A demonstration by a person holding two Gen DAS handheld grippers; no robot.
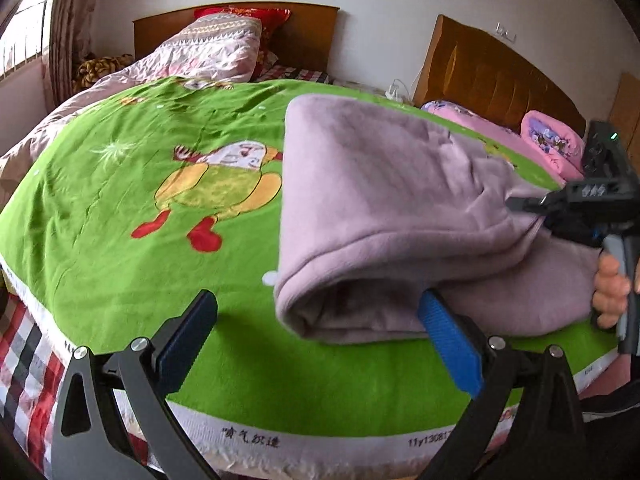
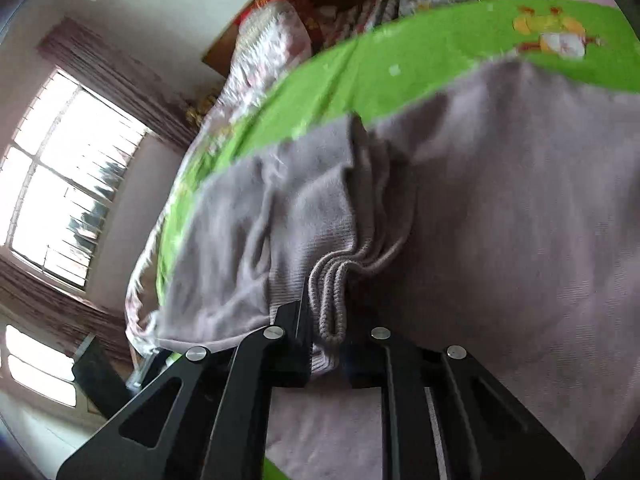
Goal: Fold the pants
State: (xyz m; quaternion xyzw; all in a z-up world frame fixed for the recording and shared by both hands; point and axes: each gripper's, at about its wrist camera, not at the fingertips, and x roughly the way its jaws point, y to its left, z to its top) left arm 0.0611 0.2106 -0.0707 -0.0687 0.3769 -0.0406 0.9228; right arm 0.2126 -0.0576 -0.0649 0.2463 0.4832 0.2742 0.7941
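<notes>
Lilac fleece pants lie folded over on a green blanket with a cartoon figure. The fold's rounded near end faces my left gripper, which stands open just in front of it, its right blue pad beside the fabric and nothing pinched. At the right, my right gripper is shut on the pants' upper layer, with a person's hand on its grip. In the right wrist view, a bunched ribbed hem of the pants is clamped in the right gripper, above the green blanket.
A pink patterned quilt and red pillow lie against a wooden headboard at the back. Pink bedding sits at the far right. A checked sheet hangs below the blanket's near edge. A bright window is to the left.
</notes>
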